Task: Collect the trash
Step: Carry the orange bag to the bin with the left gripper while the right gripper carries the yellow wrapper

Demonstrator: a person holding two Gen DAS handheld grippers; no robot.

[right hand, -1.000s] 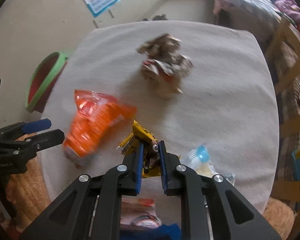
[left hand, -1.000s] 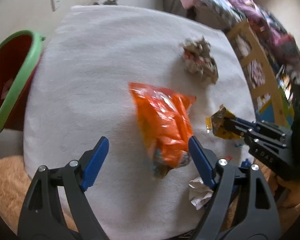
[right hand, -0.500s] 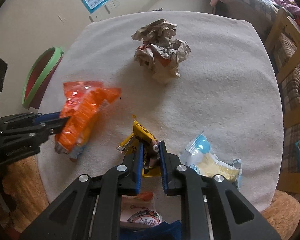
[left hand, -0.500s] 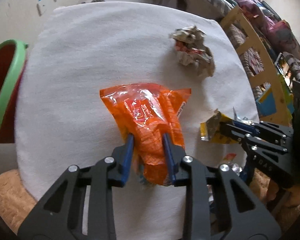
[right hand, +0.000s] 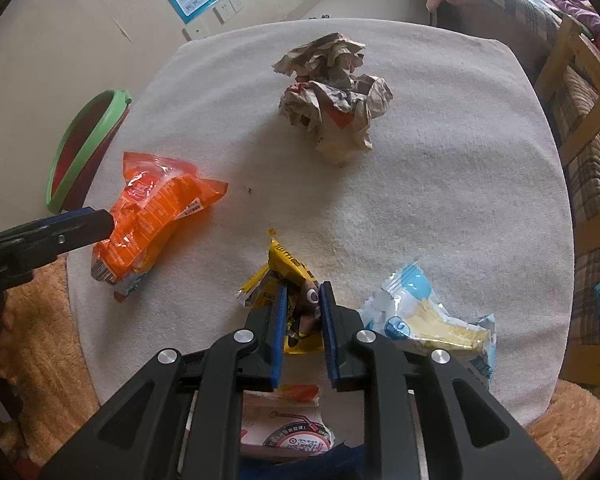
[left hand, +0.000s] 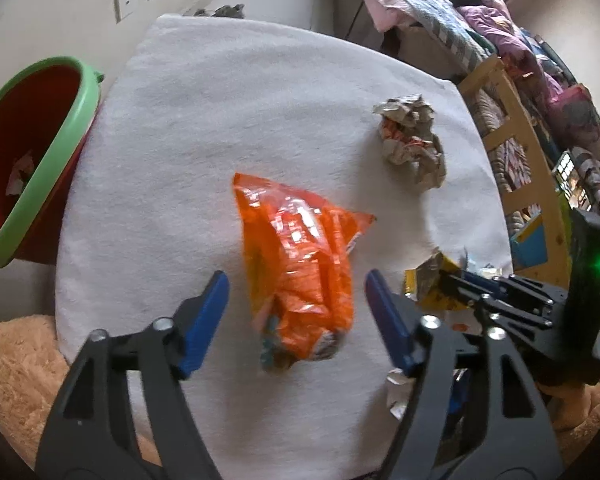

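White towel-covered tabletop [left hand: 220, 128] lay beneath both: the left gripper [left hand: 296, 300], jaws opening, straddled the orange snack bag [left hand: 300, 264] ungripped, while the right gripper [right hand: 303, 312] pinched the yellow wrapper [right hand: 288, 276] for binning.

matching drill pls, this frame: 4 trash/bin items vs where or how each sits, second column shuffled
1 orange snack bag
2 yellow wrapper
3 crumpled paper ball
4 red bin

A clamped in the right claw
B off the cloth's edge, green rim
C between the opening left claw's pads, untouched
D alone, far side of the cloth

Pairs: 1-C, 2-A, 3-D, 4-B
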